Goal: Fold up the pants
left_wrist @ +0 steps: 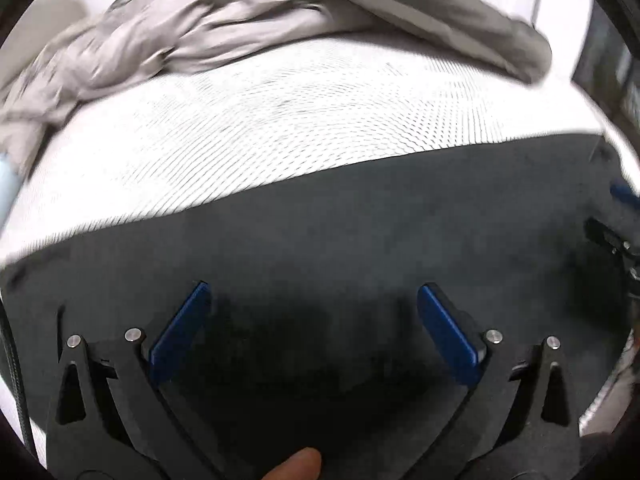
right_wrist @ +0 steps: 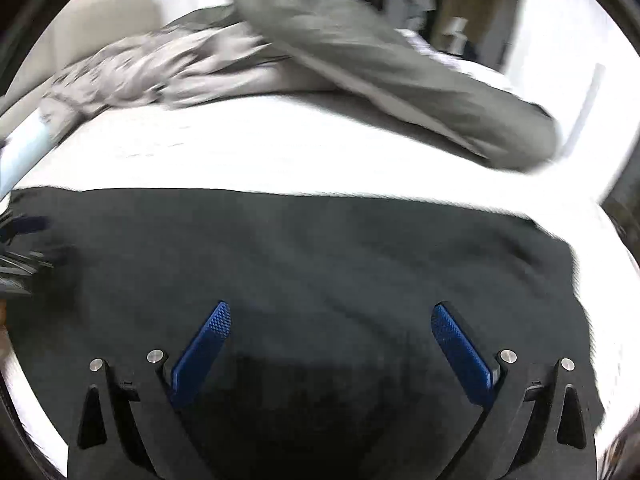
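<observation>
The black pants (left_wrist: 340,240) lie flat on a white bed sheet (left_wrist: 260,120), in a wide dark slab with a straight far edge. My left gripper (left_wrist: 314,294) is open, with its blue pads spread just above the pants and nothing between them. In the right wrist view the same pants (right_wrist: 320,256) fill the lower half. My right gripper (right_wrist: 330,314) is open over them and empty. The right gripper shows at the right edge of the left wrist view (left_wrist: 612,240), and the left gripper at the left edge of the right wrist view (right_wrist: 24,256).
A crumpled light grey blanket (left_wrist: 168,36) and a dark grey pillow (left_wrist: 460,20) lie across the far side of the bed. They also show in the right wrist view, the blanket (right_wrist: 160,68) and the pillow (right_wrist: 400,76). Both views are motion-blurred.
</observation>
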Tool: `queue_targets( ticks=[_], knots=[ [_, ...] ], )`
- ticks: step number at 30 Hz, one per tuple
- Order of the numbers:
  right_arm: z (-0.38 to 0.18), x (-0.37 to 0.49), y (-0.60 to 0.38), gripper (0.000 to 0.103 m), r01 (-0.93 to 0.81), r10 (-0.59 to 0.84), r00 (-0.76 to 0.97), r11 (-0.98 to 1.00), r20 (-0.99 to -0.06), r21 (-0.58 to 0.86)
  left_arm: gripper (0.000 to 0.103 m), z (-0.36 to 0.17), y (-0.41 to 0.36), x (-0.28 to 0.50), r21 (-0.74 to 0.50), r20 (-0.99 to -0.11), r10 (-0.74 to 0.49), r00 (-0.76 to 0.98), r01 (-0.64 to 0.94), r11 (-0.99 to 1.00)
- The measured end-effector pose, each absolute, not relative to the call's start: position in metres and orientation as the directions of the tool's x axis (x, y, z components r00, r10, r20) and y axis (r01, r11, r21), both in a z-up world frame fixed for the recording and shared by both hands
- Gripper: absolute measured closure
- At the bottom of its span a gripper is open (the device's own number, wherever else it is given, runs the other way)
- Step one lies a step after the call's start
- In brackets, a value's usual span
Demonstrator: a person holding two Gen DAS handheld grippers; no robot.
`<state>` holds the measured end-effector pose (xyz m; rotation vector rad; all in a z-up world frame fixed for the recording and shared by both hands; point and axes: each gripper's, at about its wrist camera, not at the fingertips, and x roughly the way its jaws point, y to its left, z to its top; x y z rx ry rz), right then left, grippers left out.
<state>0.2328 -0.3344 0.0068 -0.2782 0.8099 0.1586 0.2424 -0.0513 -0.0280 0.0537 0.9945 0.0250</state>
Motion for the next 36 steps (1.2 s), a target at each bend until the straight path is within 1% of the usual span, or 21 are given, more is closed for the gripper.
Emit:
queue_targets(
  ticks=[3,4,6,8,9,11,12,13,14,16,18,19,21,23,26,28,30,32,34,35,36],
  knots=[
    [-0.007,0.254,-0.29,0.001,-0.357,0.084,0.652,0.911,-0.754,-0.207,0.0,-0.046,-0.06,0.254,0.095,-0.86,0.073,0.505,0.018,0.995],
    [-0.014,0.264,-0.284,0.001,-0.366,0.075,0.634,0.906,-0.77,-0.213,0.0,-0.05,-0.057,0.257,0.083,-0.86,0.061,0.506,0.023,0.996],
    [-0.04,0.294,-0.289,0.001,-0.362,0.005,0.581,0.897,-0.814,-0.253,0.0,-0.057,-0.044,0.259,0.004,-0.865,0.003,0.502,0.001,1.0],
    [-0.044,0.303,-0.311,0.001,-0.367,0.026,0.577,0.901,-0.817,-0.231,0.0,-0.06,-0.033,0.262,-0.051,-0.866,-0.026,0.499,-0.037,0.998],
    [-0.041,0.306,-0.327,0.001,-0.34,-0.004,0.584,0.907,-0.811,-0.249,0.0,-0.06,-0.03,0.262,-0.069,-0.866,-0.041,0.498,-0.038,0.997],
    [-0.033,0.311,-0.361,0.001,-0.233,-0.172,0.646,0.884,-0.744,-0.406,0.0,-0.062,-0.03,0.263,-0.064,-0.865,-0.043,0.499,-0.026,0.998],
    [-0.03,0.315,-0.383,0.001,-0.155,-0.281,0.666,0.854,-0.692,-0.496,0.0,-0.062,-0.03,0.263,-0.055,-0.865,-0.039,0.5,-0.016,0.998],
    [-0.027,0.32,-0.41,0.001,-0.079,-0.368,0.656,0.835,-0.659,-0.545,0.0,-0.062,-0.031,0.262,-0.048,-0.864,-0.038,0.503,-0.006,0.999],
    [-0.025,0.325,-0.443,0.001,-0.029,-0.383,0.628,0.858,-0.677,-0.513,0.0,-0.062,-0.03,0.262,-0.043,-0.864,-0.037,0.503,-0.001,0.999],
    [-0.023,0.331,-0.503,0.001,0.069,-0.359,0.543,0.92,-0.759,-0.386,0.0,-0.062,-0.029,0.257,-0.047,-0.865,-0.043,0.5,0.005,0.999],
    [-0.014,0.331,-0.525,0.003,0.083,-0.274,0.532,0.958,-0.801,-0.273,0.0,-0.06,-0.027,0.256,-0.058,-0.867,-0.049,0.496,-0.002,0.998],
    [-0.006,0.322,-0.529,0.004,0.089,-0.267,0.536,0.961,-0.801,-0.261,0.0,-0.058,-0.024,0.256,-0.058,-0.868,-0.043,0.495,-0.015,0.998],
    [0.021,0.288,-0.524,0.004,0.106,-0.299,0.599,0.949,-0.743,-0.296,0.001,-0.05,-0.024,0.25,-0.053,-0.862,-0.023,0.506,-0.045,0.998],
    [0.047,0.245,-0.519,0.003,0.112,-0.237,0.683,0.969,-0.691,-0.221,0.001,-0.038,-0.028,0.241,-0.078,-0.842,-0.039,0.538,-0.051,0.996],
    [0.039,0.227,-0.493,0.003,0.036,-0.123,0.656,0.991,-0.745,-0.132,0.001,-0.03,-0.048,0.237,-0.143,-0.824,-0.125,0.553,0.011,0.99],
    [0.022,0.226,-0.459,0.003,-0.035,-0.083,0.646,0.99,-0.759,-0.138,0.001,-0.035,-0.068,0.237,-0.14,-0.837,-0.155,0.524,0.068,0.988],
    [-0.012,0.236,-0.443,0.003,-0.067,-0.069,0.615,0.988,-0.785,-0.139,0.001,-0.046,-0.086,0.238,-0.061,-0.864,-0.102,0.494,0.1,0.993],
    [-0.041,0.238,-0.443,0.004,-0.059,-0.111,0.569,0.983,-0.815,-0.174,0.0,-0.054,-0.085,0.243,-0.027,-0.874,-0.078,0.48,0.112,0.993],
    [-0.036,0.236,-0.461,0.005,-0.058,-0.07,0.574,0.99,-0.816,-0.126,0.0,-0.056,-0.082,0.24,-0.036,-0.869,-0.094,0.486,0.126,0.991],
    [-0.026,0.232,-0.469,0.005,-0.024,-0.123,0.592,0.985,-0.797,-0.17,0.0,-0.056,-0.079,0.239,-0.039,-0.868,-0.096,0.486,0.125,0.991],
    [-0.021,0.23,-0.477,0.011,-0.022,-0.123,0.604,0.985,-0.787,-0.171,0.0,-0.056,-0.074,0.237,-0.038,-0.869,-0.093,0.487,0.122,0.992]
  ],
)
